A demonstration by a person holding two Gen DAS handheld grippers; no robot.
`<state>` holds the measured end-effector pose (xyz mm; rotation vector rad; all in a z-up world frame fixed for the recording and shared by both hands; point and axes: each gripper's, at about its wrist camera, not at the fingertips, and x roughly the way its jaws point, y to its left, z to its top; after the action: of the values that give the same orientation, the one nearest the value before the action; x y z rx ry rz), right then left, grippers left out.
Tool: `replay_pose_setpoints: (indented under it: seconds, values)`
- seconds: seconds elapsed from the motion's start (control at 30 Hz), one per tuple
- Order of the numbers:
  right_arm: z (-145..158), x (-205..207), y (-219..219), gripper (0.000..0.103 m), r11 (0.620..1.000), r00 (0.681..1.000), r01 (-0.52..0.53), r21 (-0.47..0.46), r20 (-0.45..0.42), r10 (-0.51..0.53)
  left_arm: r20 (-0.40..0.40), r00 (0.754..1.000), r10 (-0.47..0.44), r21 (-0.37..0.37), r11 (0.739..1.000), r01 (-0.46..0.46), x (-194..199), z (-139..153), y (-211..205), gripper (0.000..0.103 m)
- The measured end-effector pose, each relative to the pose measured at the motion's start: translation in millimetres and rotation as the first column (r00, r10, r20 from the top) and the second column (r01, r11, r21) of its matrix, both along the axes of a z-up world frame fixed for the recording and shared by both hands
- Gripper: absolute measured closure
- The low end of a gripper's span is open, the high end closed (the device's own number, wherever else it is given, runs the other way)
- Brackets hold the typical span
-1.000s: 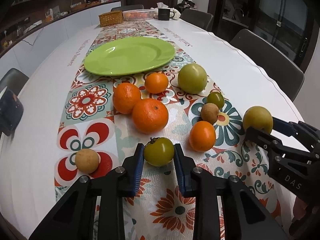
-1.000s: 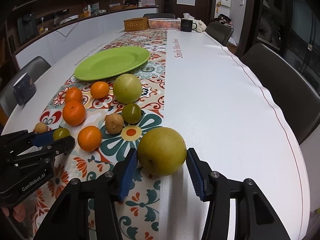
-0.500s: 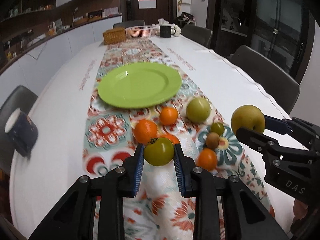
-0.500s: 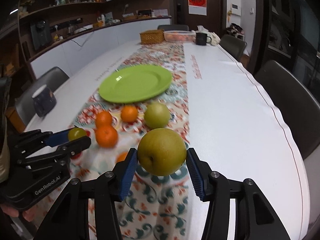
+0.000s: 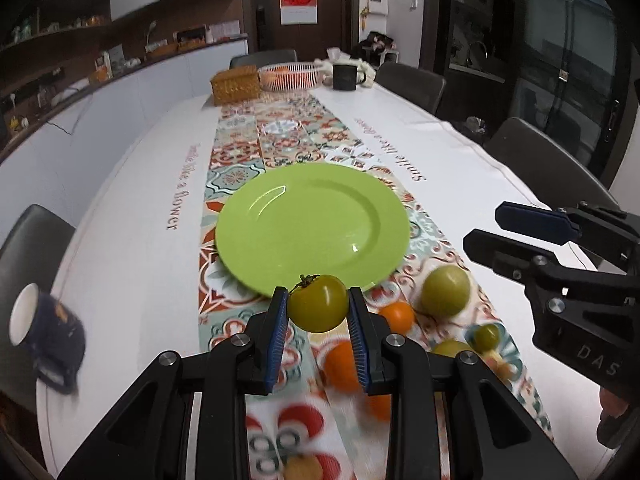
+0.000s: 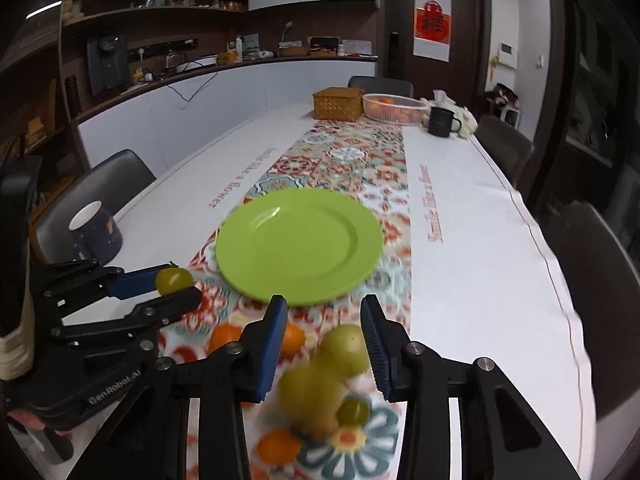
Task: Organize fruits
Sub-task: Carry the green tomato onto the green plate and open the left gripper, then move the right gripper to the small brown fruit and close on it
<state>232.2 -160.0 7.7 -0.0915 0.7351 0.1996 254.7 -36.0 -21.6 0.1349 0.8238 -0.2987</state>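
My left gripper [image 5: 318, 308] is shut on a green tomato [image 5: 318, 303] and holds it in the air just short of the near rim of the empty green plate [image 5: 312, 228]. It also shows in the right wrist view [image 6: 176, 288] with the tomato [image 6: 173, 279]. My right gripper [image 6: 324, 332] is open with nothing between its fingers; a blurred yellow-green pear [image 6: 310, 392] is below it over the fruits on the runner. The right gripper shows empty in the left wrist view [image 5: 486, 228].
Oranges [image 5: 396, 316], a large green fruit [image 5: 446, 290] and small green and brown fruits lie on the patterned runner [image 5: 280, 136]. A dark mug [image 5: 48, 338] stands at the left edge. A wicker box [image 5: 236, 86], basket and black mug [image 5: 346, 77] stand at the far end. Chairs surround the table.
Both grippers rose and moved toward the plate. The right gripper has opened and the pear has left it, now blurred below. The left still holds the tomato.
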Motion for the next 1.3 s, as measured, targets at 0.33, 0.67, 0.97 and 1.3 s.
replay_pose_setpoints:
  seconds: [0.33, 0.67, 0.97, 1.3]
  values:
    - [-15.8, 37.3, -9.3, 0.066, 1.0, 0.999, 0.02, 0.005, -0.036, -0.02, -0.039, 0.999, -0.02, 0.005, 1.0, 0.02, 34.6, -15.0, -11.1, 0.073]
    - [-30.8, 59.1, -23.0, 0.066, 0.998, 0.995, 0.05, 0.028, -0.084, -0.047, -0.062, 0.998, 0.01, 0.022, 1.0, -0.009, 73.8, -21.2, -22.1, 0.062]
    - [-28.4, 65.5, -33.0, 0.062, 0.998, 0.995, 0.062, 0.033, -0.075, -0.06, -0.025, 0.999, 0.046, 0.02, 0.999, -0.045, 63.2, -6.4, -16.6, 0.044]
    - [-9.9, 39.2, -33.2, 0.052, 0.997, 0.999, 0.048, 0.068, -0.025, -0.047, 0.053, 0.996, 0.078, 0.021, 0.997, -0.08, 20.1, 22.6, -6.9, 0.031]
